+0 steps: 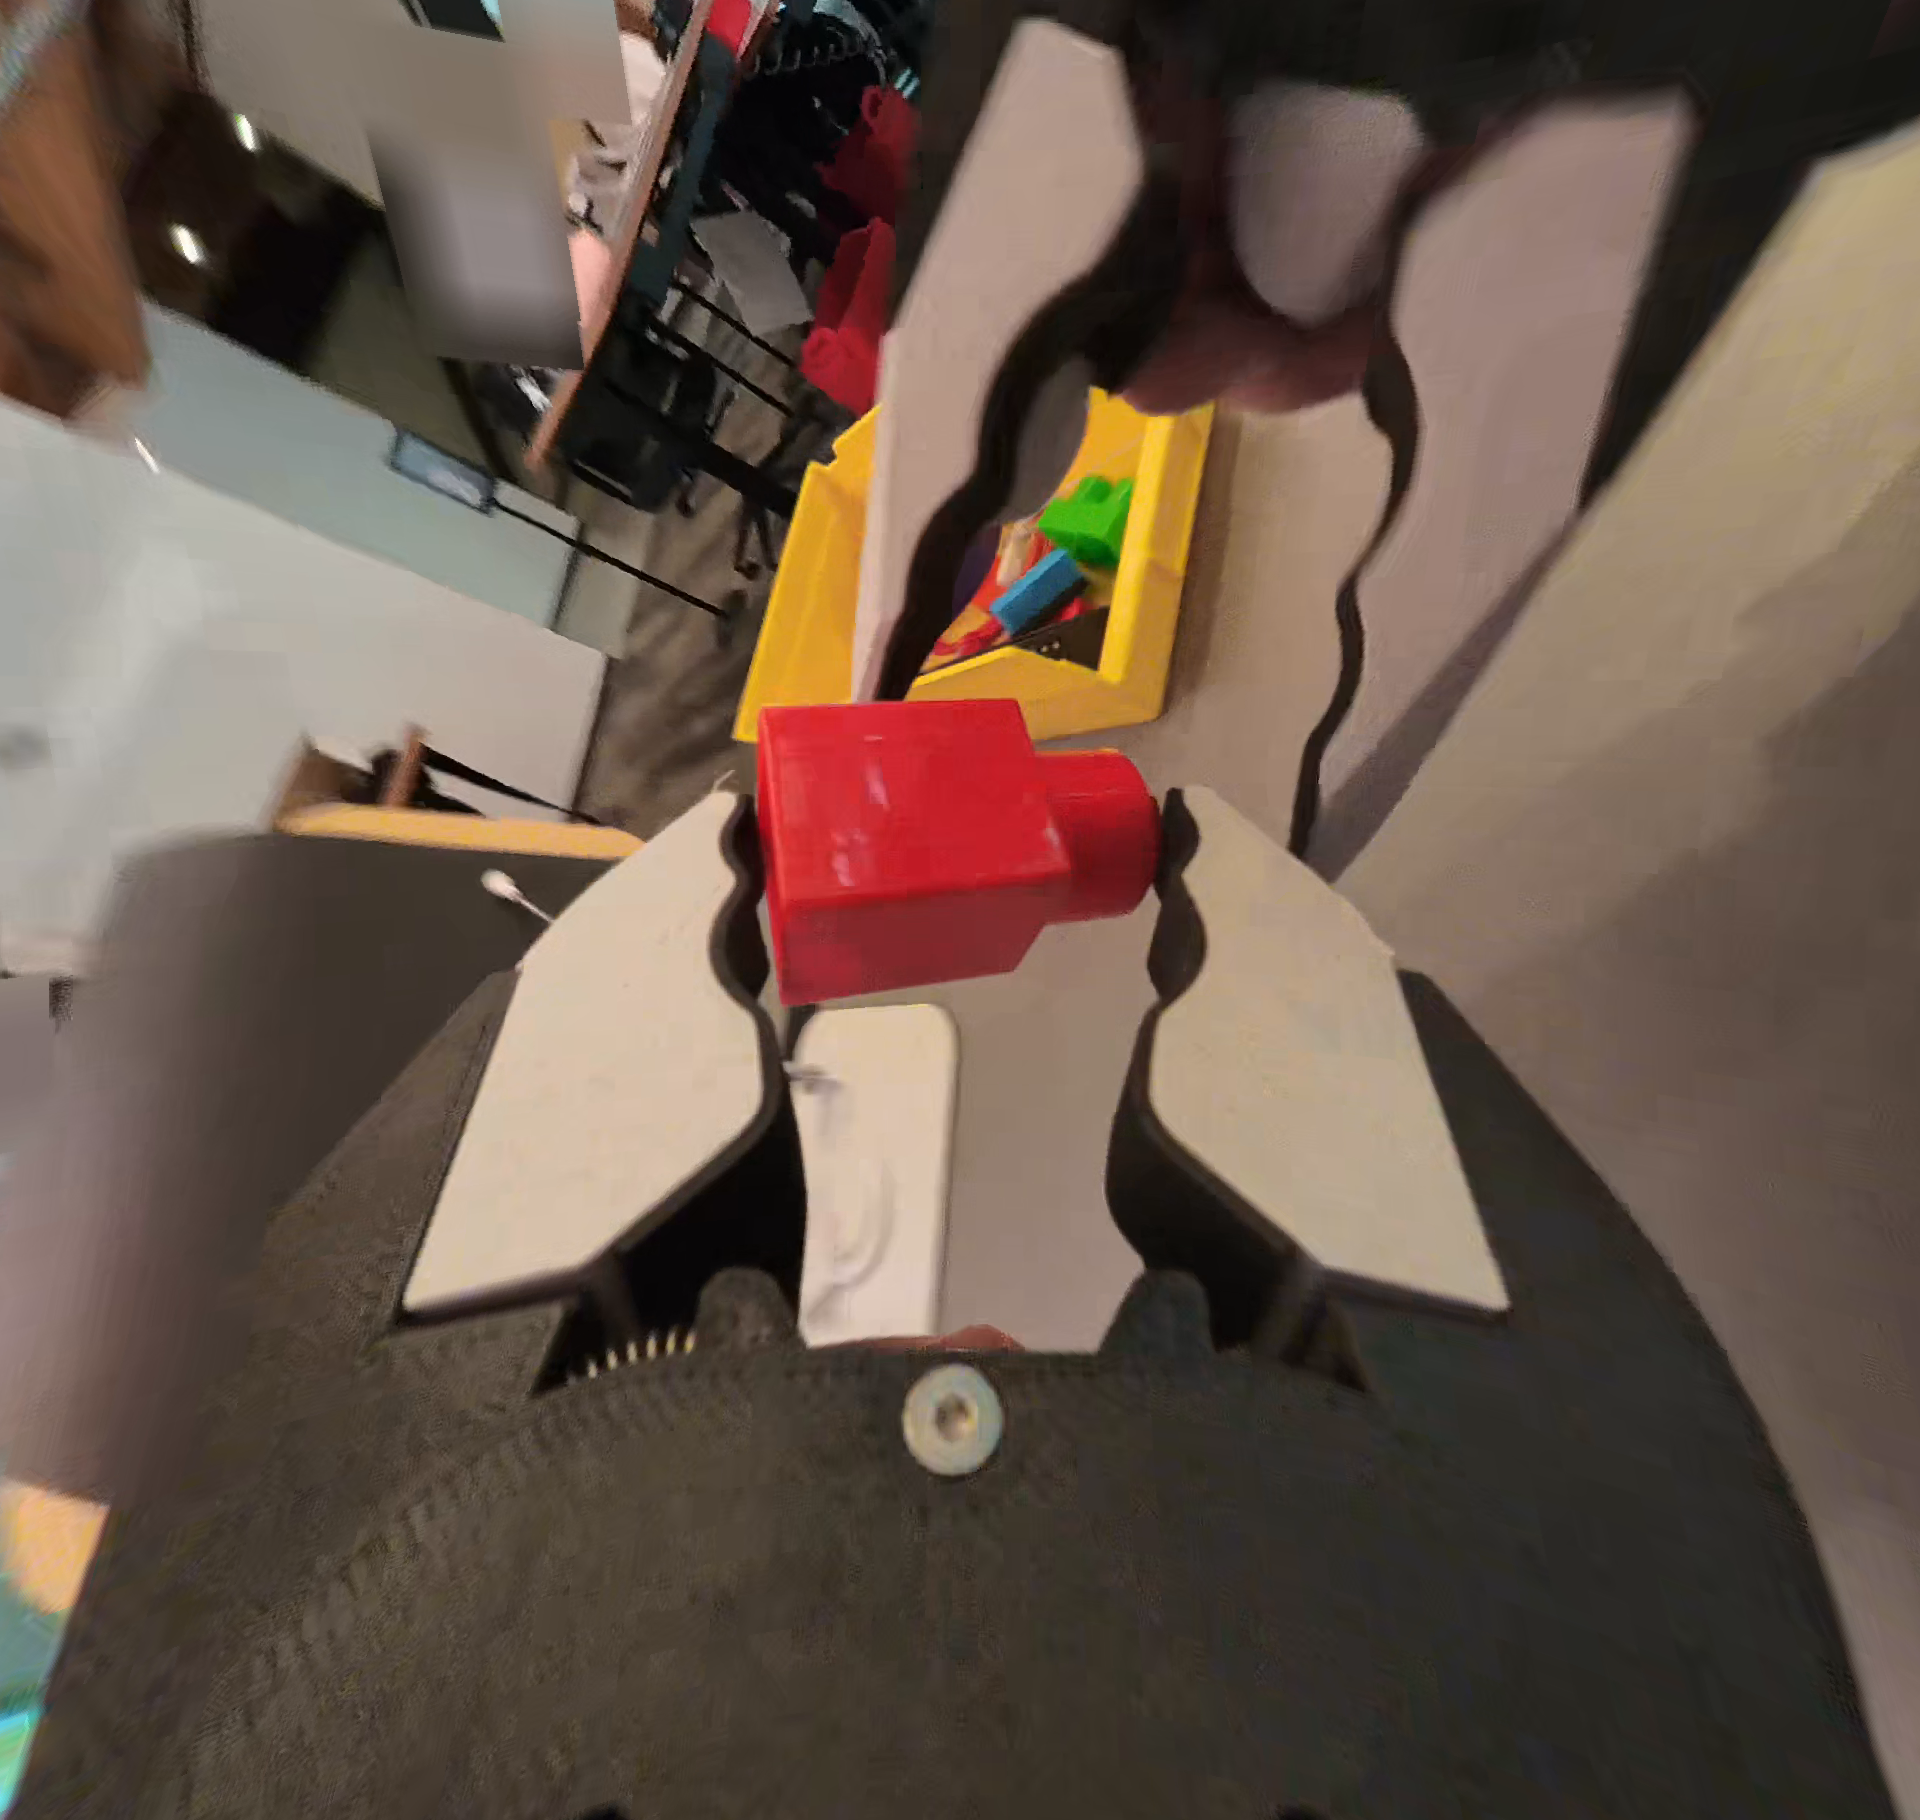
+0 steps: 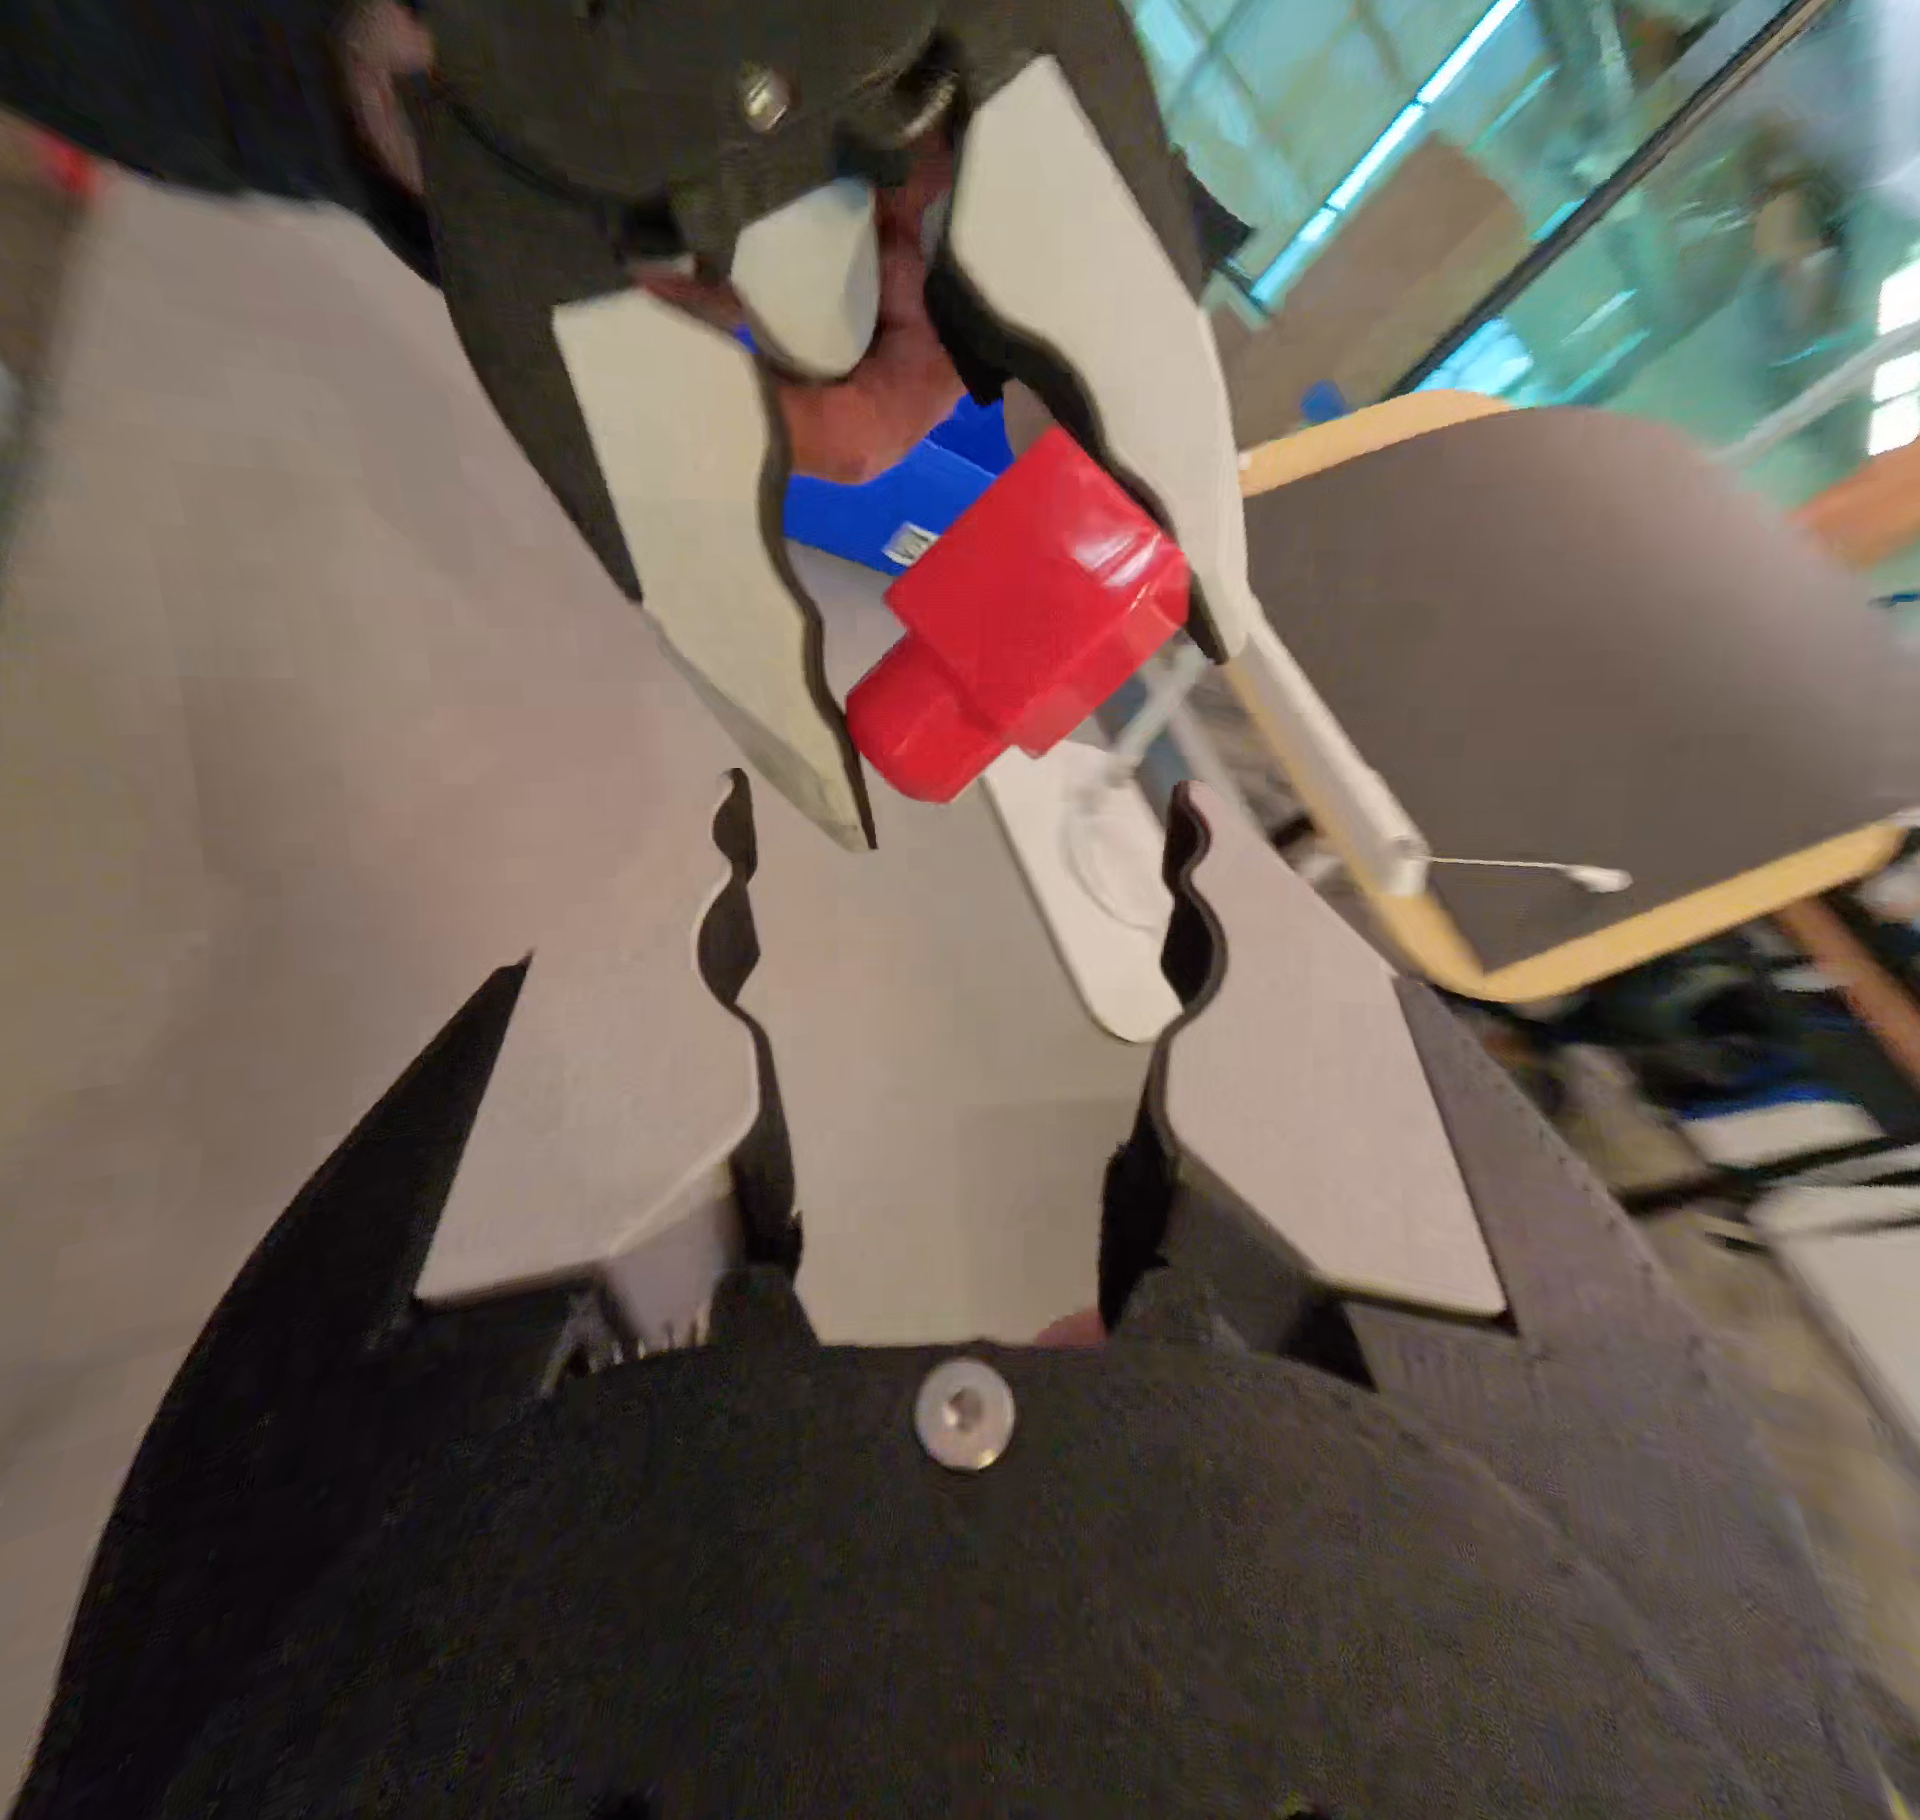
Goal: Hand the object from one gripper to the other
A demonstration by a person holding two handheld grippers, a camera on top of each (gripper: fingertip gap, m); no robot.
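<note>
Here, red block (image 1: 925,851) between left gripper (image 1: 951,814) fingers, right gripper (image 2: 961,794) fingers wide, seemingly just clear.

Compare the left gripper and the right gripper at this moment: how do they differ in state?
The left gripper is closed on the red block, pinching it end to end; the right gripper holds nothing. The left gripper's fingers touch the block, while the right gripper's fingers stand apart, just short of it. Both have pale fingers with wavy black inner edges and point toward each other.
</note>
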